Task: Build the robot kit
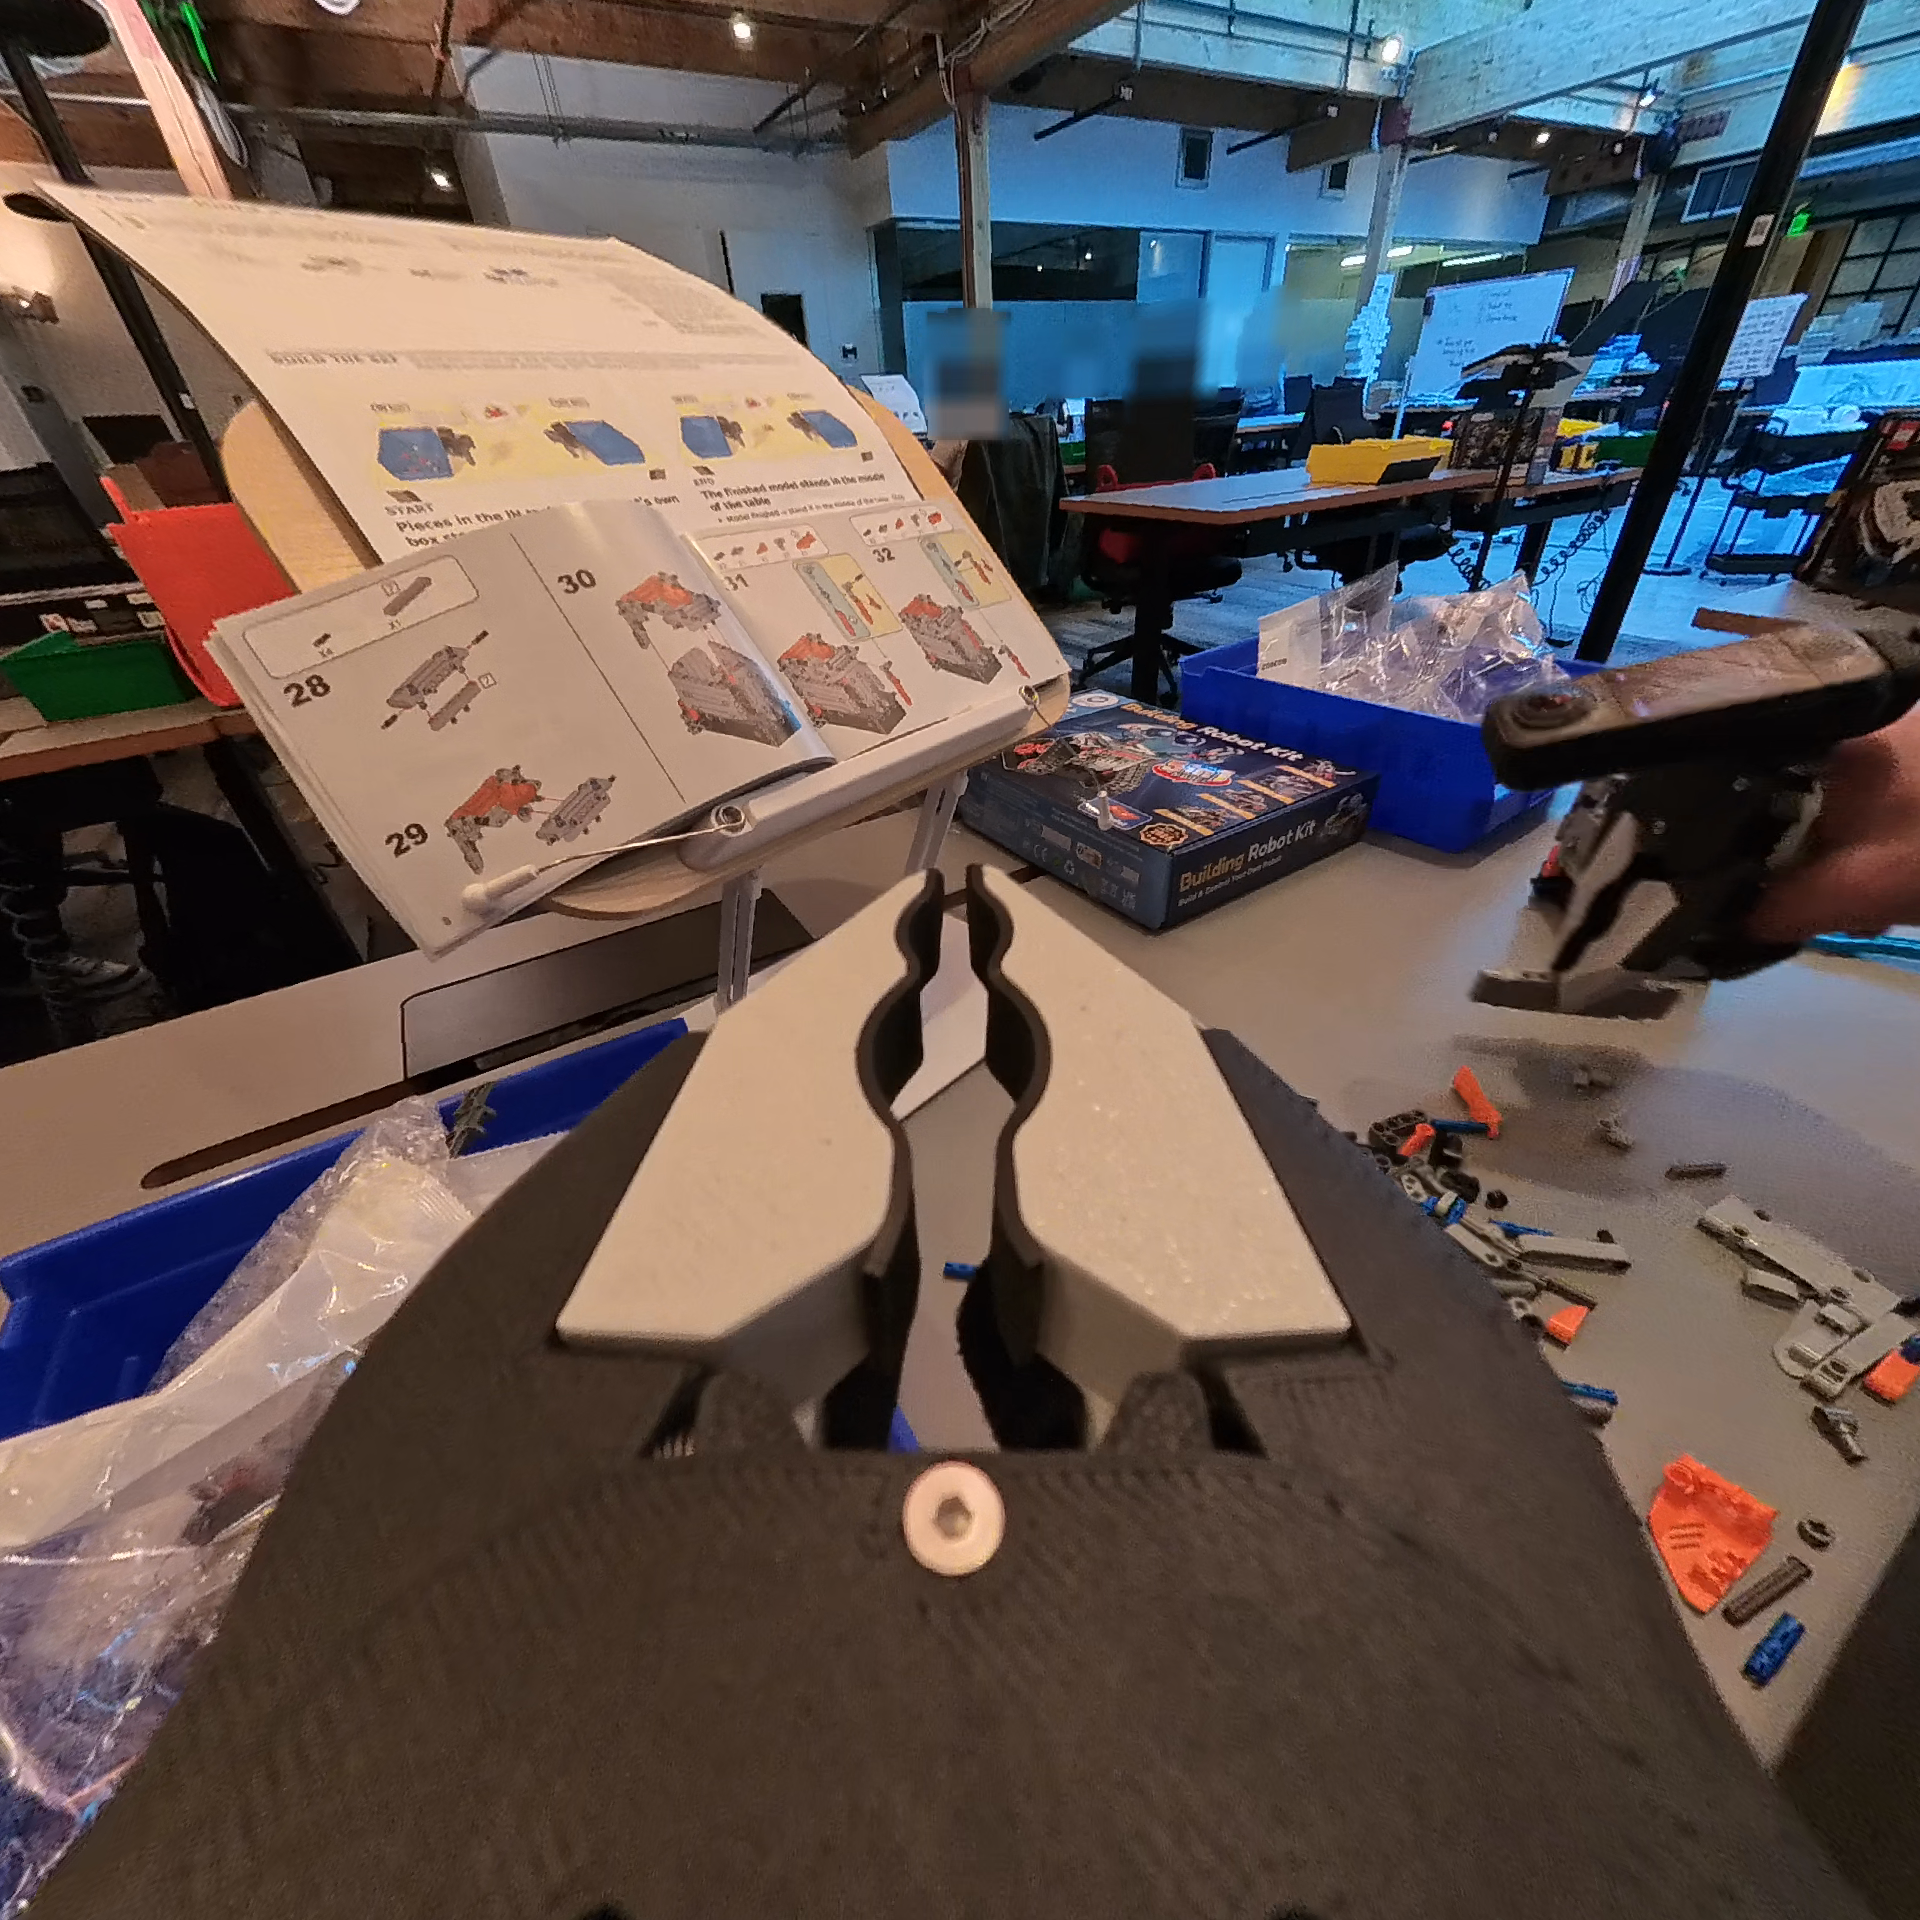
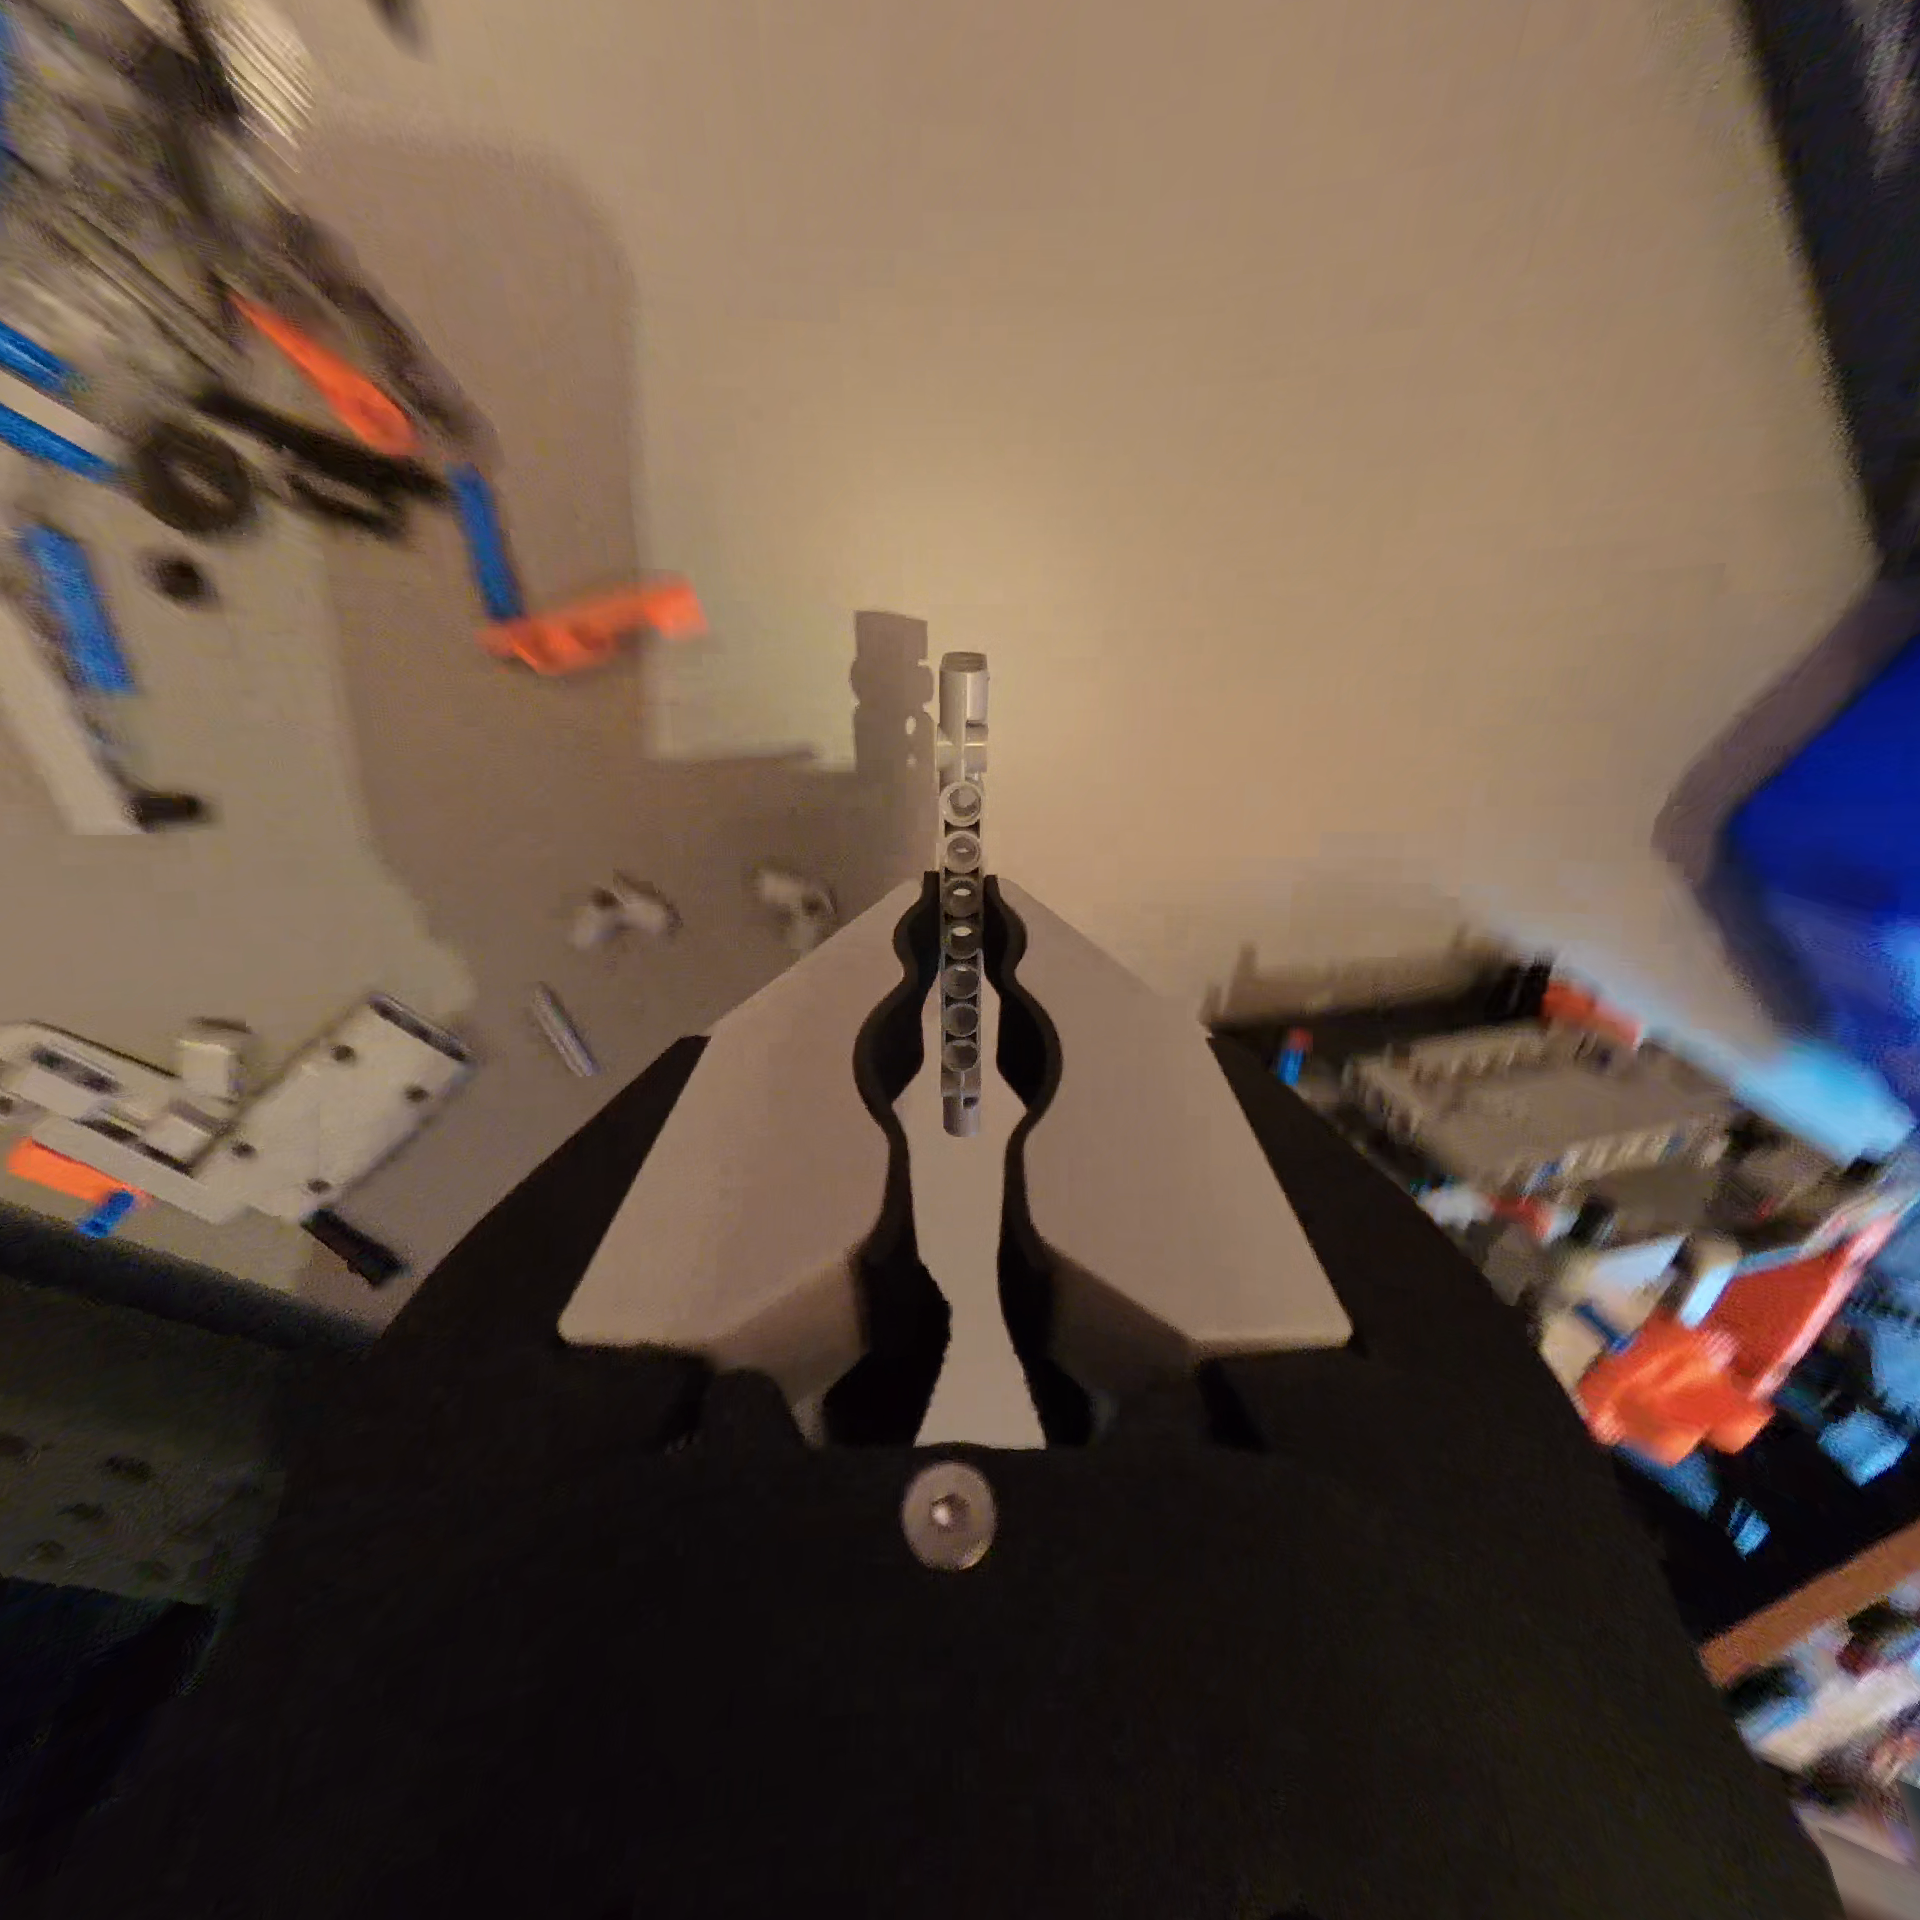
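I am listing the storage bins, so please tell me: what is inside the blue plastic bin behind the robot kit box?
The blue plastic bin holds crumpled clear plastic bags that rise above its rim. Anything beneath the bags is covered and cannot be seen.

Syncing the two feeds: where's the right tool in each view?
Left wrist view: right tool at the far right, mid-height, held in a hand above the table.
Right wrist view: bottom centre, shut on a grey holed beam.
Shared landmark: loose pieces, grey, orange and blue.
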A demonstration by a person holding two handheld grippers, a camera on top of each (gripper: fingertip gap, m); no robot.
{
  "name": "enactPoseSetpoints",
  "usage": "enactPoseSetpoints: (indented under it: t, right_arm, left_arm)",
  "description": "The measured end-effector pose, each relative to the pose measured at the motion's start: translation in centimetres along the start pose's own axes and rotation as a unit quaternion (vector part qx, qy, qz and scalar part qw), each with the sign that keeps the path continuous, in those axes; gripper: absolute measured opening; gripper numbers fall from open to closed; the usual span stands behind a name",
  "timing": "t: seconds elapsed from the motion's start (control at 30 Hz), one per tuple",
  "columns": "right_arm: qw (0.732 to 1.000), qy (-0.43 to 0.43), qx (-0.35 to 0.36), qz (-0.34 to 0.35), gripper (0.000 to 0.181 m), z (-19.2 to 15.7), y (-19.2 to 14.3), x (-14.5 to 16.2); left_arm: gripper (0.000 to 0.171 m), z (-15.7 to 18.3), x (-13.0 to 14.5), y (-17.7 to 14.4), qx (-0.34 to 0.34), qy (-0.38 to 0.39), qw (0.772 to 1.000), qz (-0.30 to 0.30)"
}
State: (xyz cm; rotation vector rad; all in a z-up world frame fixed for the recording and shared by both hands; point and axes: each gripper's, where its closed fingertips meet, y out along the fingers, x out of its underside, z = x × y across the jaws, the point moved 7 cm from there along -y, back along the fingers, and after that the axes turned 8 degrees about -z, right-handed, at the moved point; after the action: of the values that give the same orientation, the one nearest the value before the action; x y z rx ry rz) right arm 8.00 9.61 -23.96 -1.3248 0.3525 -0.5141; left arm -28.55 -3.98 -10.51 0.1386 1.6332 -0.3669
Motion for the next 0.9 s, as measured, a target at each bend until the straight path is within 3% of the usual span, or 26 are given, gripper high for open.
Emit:
enactPoseSetpoints:
  t: [0.13, 0.4, 0.67, 0.8, 0.9]
  right_arm:
    - [0.997, 0.058, -0.021, -0.043, 0.006, 0.5, 2.7, 3.2]
    - [0.992, 0.084, -0.089, -0.012, 0.005, -2.9, 2.3, -0.5]
    - [0.993, 0.036, -0.11, 0.021, 0.005, -7.5, 0.9, -4.1]
    - [0.992, 0.006, -0.11, 0.059, 0.005, -6.9, -0.9, -2.9]
    - [0.986, -0.093, -0.118, 0.078, 0.005, -6.6, -2.4, -0.2]
  left_arm:
    - [0.002, 0.3, -0.2, -0.1, 0.001, 0.004, 1.0, 0.003]
    - [0.002, 0.3, 0.0, 0.2, 0.003, -0.001, 1.0, -0.002]
    - [0.002, 0.6, 0.4, 0.5, 0.011, -0.002, 1.0, -0.007]
    - [0.002, 0.7, 0.8, 0.6, 0.016, -0.004, 1.0, -0.012]
    - [0.002, 0.7, 0.8, 0.6, 0.019, -0.005, 1.0, -0.01]
